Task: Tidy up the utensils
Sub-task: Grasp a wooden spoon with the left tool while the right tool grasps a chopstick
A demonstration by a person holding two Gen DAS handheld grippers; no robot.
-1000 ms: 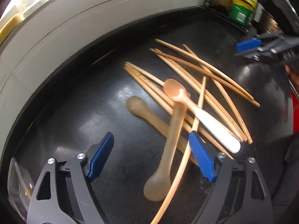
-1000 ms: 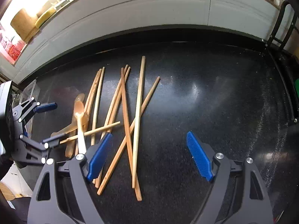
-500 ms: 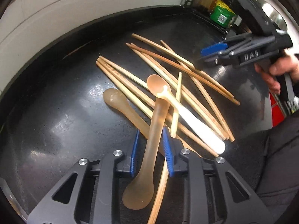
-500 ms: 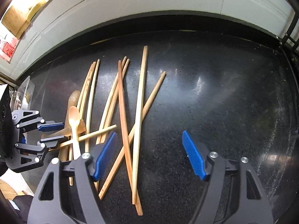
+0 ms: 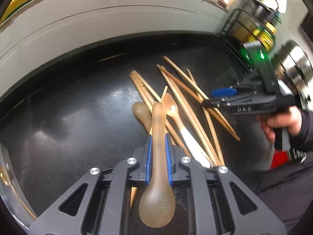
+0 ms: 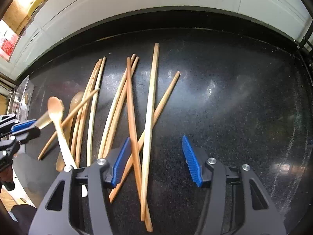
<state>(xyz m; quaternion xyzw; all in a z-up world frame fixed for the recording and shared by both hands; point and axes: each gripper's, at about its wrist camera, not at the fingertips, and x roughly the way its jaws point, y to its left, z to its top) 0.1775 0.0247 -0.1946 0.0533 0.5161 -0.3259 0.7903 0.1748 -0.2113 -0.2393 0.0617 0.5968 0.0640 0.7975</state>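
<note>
My left gripper [image 5: 158, 137] is shut on the handle of a translucent brown spoon [image 5: 157, 178], bowl toward the camera, lifted off the black counter [image 5: 68, 117]. Two more spoons [image 5: 172, 107] and several wooden chopsticks [image 5: 195, 101] lie scattered beyond it. In the right wrist view my right gripper [image 6: 156, 152] is open, low over crossed chopsticks [image 6: 148, 117]; a few pass between its fingers. The left gripper [image 6: 21, 129] shows at the left edge, holding the spoon's handle [image 6: 44, 120] beside a pale spoon [image 6: 57, 117].
A white tiled wall [image 6: 156, 0] runs along the counter's back. A wire rack with cans [image 5: 260, 29] and a metal pot [image 5: 297, 62] stand at the right end. A clear container [image 6: 21, 98] sits at the left end.
My left gripper has closed on the translucent brown spoon and lifted it. My right gripper has moved lower and closer over the chopsticks, still open.
</note>
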